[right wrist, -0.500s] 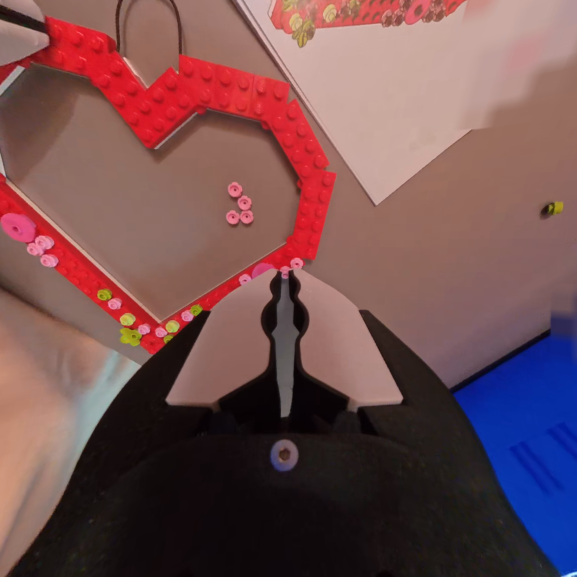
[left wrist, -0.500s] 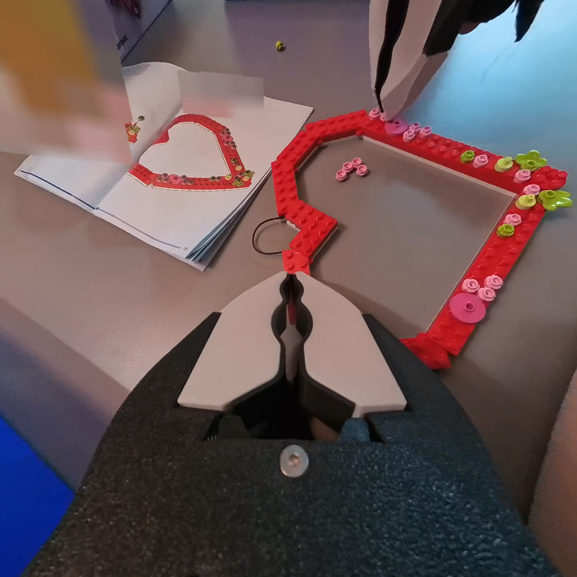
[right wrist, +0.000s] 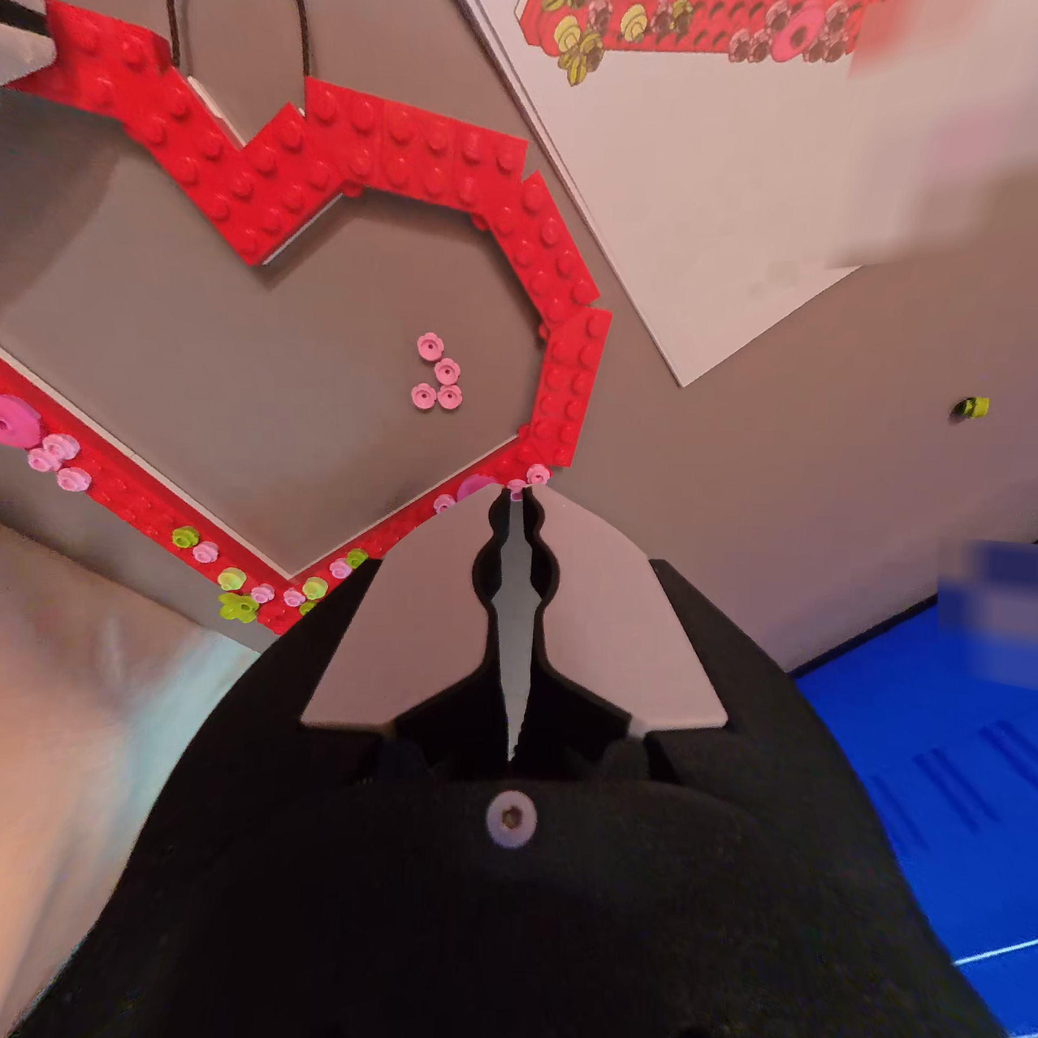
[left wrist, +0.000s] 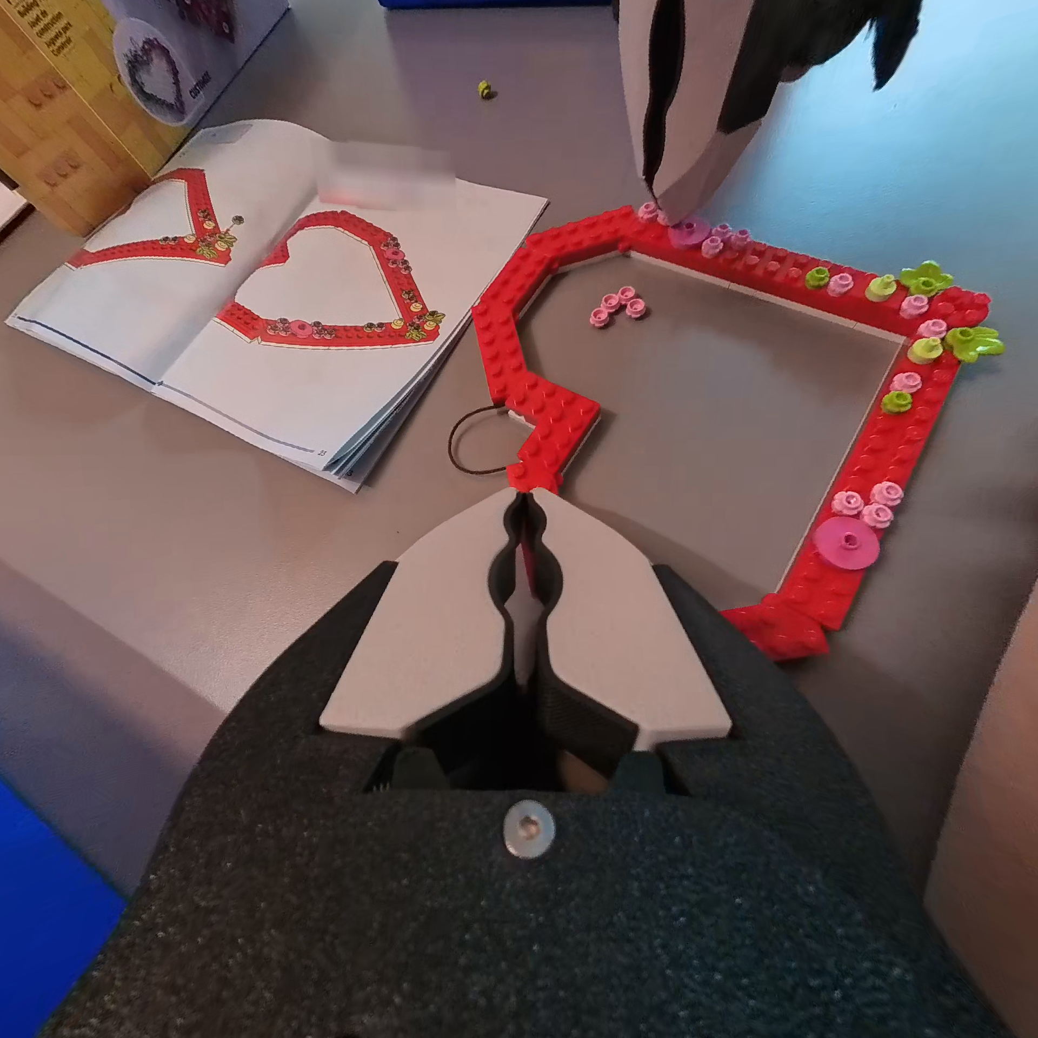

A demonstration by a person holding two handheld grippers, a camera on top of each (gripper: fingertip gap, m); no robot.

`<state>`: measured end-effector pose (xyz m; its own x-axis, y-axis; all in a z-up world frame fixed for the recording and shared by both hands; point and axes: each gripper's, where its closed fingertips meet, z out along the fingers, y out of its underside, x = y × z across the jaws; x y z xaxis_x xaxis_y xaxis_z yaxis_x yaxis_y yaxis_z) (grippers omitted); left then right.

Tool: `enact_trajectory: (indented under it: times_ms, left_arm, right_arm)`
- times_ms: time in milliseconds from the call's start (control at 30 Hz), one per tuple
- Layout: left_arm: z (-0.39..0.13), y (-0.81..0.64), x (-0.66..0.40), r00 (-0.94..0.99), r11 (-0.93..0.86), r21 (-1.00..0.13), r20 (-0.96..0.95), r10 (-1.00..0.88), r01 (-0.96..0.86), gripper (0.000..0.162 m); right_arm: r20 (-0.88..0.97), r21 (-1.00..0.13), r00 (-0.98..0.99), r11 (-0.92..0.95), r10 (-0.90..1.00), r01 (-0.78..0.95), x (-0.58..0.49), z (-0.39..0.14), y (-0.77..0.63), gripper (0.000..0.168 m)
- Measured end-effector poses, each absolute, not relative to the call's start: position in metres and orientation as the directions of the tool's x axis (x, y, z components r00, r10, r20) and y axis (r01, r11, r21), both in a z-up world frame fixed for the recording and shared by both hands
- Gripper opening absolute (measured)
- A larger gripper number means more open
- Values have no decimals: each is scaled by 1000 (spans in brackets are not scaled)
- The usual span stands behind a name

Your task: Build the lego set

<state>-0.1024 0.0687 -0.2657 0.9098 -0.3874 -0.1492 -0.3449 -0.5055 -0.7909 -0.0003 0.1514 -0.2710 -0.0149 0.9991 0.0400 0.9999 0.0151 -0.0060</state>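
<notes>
Decorating seems to be the stage reached: the red heart frame [left wrist: 702,292] lies flat on the grey table [left wrist: 168,561], its outline closed all round, with a cord loop [left wrist: 472,444] at the notch; pink and lime flower studs already dot the two long lower sides, while the upper lobes are bare red; four loose pink studs [right wrist: 438,373] wait on the table inside the frame, and one lime piece [right wrist: 969,407] lies well apart; the left gripper [left wrist: 525,494] is clamped on the frame's edge beside the notch, steadying it; the right gripper [right wrist: 515,493] is closed on what looks like a small pink stud, pressed at the frame's corner, though the tips hide it; the open instruction booklet [left wrist: 253,314] lies beside the frame
</notes>
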Motion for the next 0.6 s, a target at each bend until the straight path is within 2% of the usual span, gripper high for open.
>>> enact_trajectory:
  times_ms: [300, 333, 367, 400, 500, 600]
  left_arm:
    - [-266, 69, -102, 906, -499, -785, -178, -384, -366, 0]
    - [-266, 68, -102, 905, -499, -785, -178, -386, -367, 0]
    - [-266, 68, -102, 905, -499, -785, -179, -386, -368, 0]
    - [-266, 68, -102, 905, -499, -785, -180, -385, -368, 0]
    - [-266, 68, -102, 905, -499, -785, -179, -385, -368, 0]
    - [-266, 68, -102, 906, -500, -785, -175, -386, -365, 0]
  right_arm:
    - [-43, -143, 54, -59, 998, 988, -3, -269, 151, 7]
    - [-51, -148, 61, -68, 997, 987, -2, -268, 150, 20]
    - [-57, -158, 62, -70, 996, 985, -2, -266, 150, 22]
    - [-65, -176, 60, -71, 996, 982, -3, -264, 149, 22]
    - [-57, -231, 74, -85, 996, 969, -7, -260, 154, 0]
    - [-62, -246, 84, -97, 995, 964, -8, -261, 158, 0]
